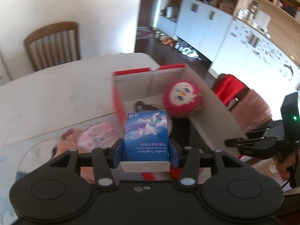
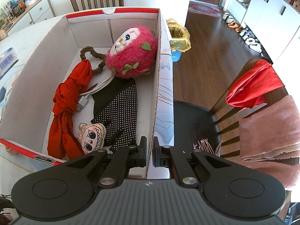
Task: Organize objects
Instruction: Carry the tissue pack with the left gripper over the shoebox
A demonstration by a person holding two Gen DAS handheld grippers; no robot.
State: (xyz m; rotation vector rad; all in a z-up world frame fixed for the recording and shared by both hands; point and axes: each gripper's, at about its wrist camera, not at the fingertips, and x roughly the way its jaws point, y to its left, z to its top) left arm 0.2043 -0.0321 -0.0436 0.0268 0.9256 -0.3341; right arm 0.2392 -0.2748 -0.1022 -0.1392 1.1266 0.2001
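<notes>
Blue tissue pack (image 1: 147,135), clamped in our left gripper (image 1: 146,152), hides the box (image 1: 131,78) floor ahead, while our right gripper (image 2: 149,152) pinches its wall.

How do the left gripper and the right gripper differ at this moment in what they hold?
The left gripper is clamped on a blue tissue pack; the right gripper pinches the cardboard box by its side wall. The left gripper's jaws stand wide around the pack; the right gripper's jaws are nearly together on thin cardboard. Both hold something.
</notes>
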